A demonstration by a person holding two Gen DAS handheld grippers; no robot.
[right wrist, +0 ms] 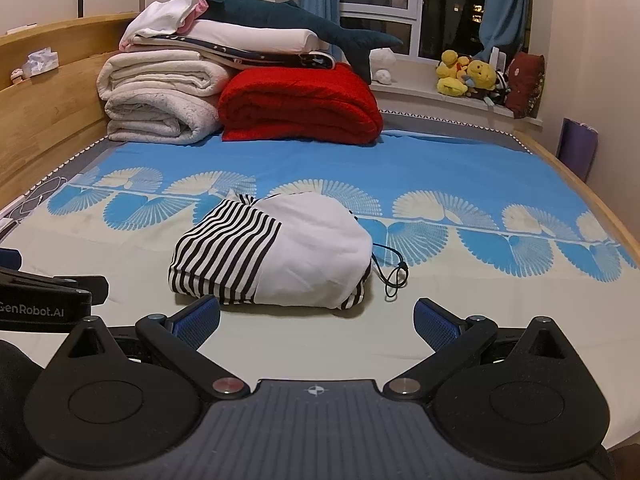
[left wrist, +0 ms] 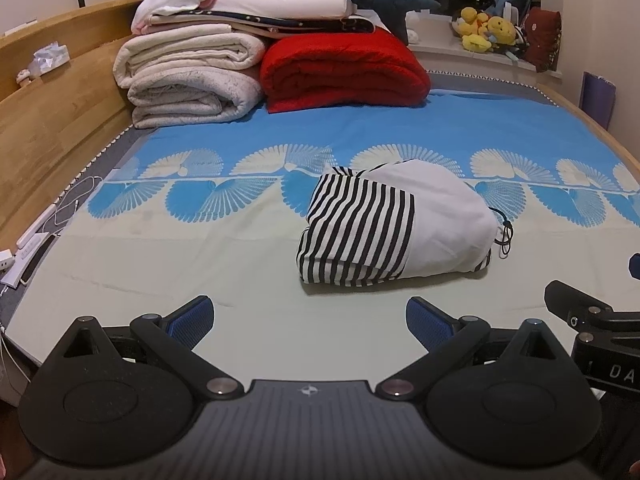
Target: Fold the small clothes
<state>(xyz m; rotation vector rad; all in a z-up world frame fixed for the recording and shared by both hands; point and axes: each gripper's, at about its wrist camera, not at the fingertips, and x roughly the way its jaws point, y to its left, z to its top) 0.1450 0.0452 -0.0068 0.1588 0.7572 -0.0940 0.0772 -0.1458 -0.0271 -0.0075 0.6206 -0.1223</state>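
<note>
A small garment [left wrist: 396,226], white with black-and-white striped parts, lies folded into a compact bundle on the bed sheet [left wrist: 160,272]. A black drawstring cord [left wrist: 505,232] trails from its right end. It also shows in the right wrist view [right wrist: 276,254], with the cord [right wrist: 394,270] beside it. My left gripper [left wrist: 310,322] is open and empty, hovering over the sheet in front of the bundle. My right gripper [right wrist: 317,322] is open and empty, just in front of the bundle's near edge. Neither touches the cloth.
Folded white blankets [left wrist: 192,76] and a red blanket [left wrist: 344,70] are stacked at the back, with a plush shark [right wrist: 296,20] on top. A wooden headboard [left wrist: 44,120] runs along the left. Cables and a power strip [left wrist: 28,244] lie at the left edge. Plush toys [right wrist: 472,74] sit on the windowsill.
</note>
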